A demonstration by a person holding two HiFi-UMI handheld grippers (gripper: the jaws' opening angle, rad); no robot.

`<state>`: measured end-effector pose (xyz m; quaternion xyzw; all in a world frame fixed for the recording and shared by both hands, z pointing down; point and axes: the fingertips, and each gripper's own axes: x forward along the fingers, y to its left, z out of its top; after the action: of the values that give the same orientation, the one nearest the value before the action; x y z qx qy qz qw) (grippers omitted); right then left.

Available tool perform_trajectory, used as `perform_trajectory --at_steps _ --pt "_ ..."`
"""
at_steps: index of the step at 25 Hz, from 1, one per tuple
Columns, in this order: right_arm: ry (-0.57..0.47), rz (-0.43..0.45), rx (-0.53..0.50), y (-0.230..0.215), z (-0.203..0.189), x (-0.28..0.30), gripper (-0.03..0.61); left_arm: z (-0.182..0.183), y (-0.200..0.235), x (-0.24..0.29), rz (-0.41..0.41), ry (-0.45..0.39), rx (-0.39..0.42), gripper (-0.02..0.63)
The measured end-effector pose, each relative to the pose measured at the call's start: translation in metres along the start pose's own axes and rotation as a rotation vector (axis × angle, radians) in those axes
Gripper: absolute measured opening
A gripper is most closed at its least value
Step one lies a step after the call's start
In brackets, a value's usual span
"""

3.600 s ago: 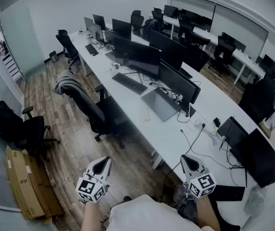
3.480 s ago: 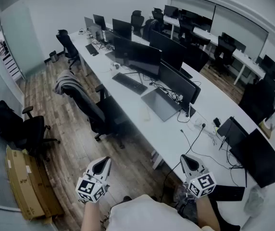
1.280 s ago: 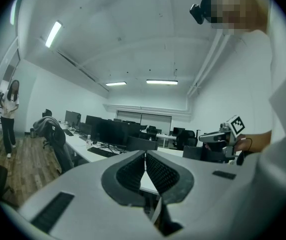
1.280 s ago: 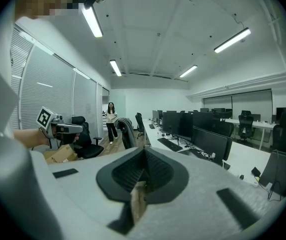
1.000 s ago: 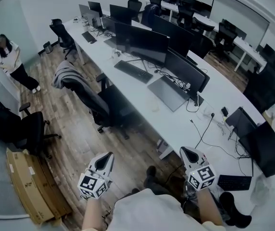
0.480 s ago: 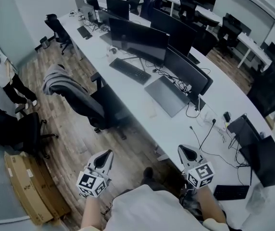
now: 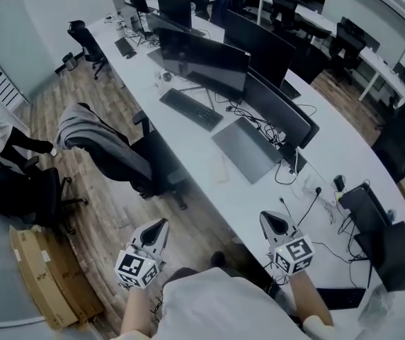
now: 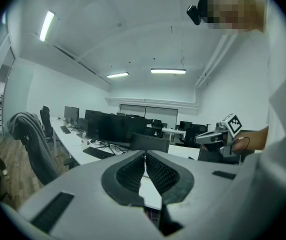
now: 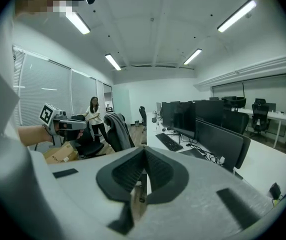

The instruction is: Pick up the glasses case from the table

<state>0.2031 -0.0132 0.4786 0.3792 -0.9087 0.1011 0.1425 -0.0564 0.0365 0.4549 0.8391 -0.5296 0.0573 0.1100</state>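
My left gripper (image 7: 158, 224) is held over the wooden floor beside the long white desk (image 7: 259, 197), its jaws shut with nothing between them (image 8: 145, 157). My right gripper (image 7: 272, 218) hovers over the desk's near edge, also shut and empty (image 9: 144, 152). A small pale oblong thing (image 7: 221, 168) lies on the desk left of a closed grey laptop (image 7: 248, 149); it is too small to tell whether it is the glasses case. Each gripper shows in the other's view: the right gripper (image 8: 218, 136) and the left gripper (image 9: 65, 125).
Monitors (image 7: 206, 62) and a black keyboard (image 7: 190, 110) line the desk, with cables (image 7: 301, 190) at the right. An office chair draped with a grey jacket (image 7: 100, 137) stands by the desk. A black chair (image 7: 18, 193), a cardboard box (image 7: 43, 278) and a person (image 7: 4, 140) are at the left.
Both grippers have travelled forward along the desk, still shut. The chair with the jacket and the laptop sit nearer. The person at the left has slid toward the picture's edge.
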Motion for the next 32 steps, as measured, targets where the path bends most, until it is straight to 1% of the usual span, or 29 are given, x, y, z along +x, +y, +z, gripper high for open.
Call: perform_trajectory --at_steps 7,10,13,17,23,29,32 --pt "0.016 0.019 0.027 -0.021 -0.002 0.023 -0.002 0.005 0.010 0.023 0.024 0.027 0.017 0.011" --pt "0.024 0.018 0.044 -0.027 -0.002 0.035 0.000 0.005 0.019 0.035 0.019 0.033 0.034 0.011" --pt "0.035 0.013 0.051 -0.031 -0.003 0.049 -0.001 0.008 0.030 0.048 0.012 0.044 0.034 0.011" --pt "0.049 -0.012 0.055 -0.038 0.002 0.070 -0.002 0.002 0.050 0.072 -0.034 0.041 0.044 0.011" --pt "0.074 -0.046 0.069 -0.045 0.009 0.110 0.000 0.011 0.088 0.110 -0.096 0.064 0.035 0.011" --pt "0.112 -0.075 0.094 -0.051 0.014 0.161 0.000 0.001 0.129 0.146 -0.168 0.106 0.022 0.011" --pt "0.138 -0.090 0.103 -0.051 0.015 0.186 0.014 -0.005 0.148 0.161 -0.205 0.128 0.013 0.011"
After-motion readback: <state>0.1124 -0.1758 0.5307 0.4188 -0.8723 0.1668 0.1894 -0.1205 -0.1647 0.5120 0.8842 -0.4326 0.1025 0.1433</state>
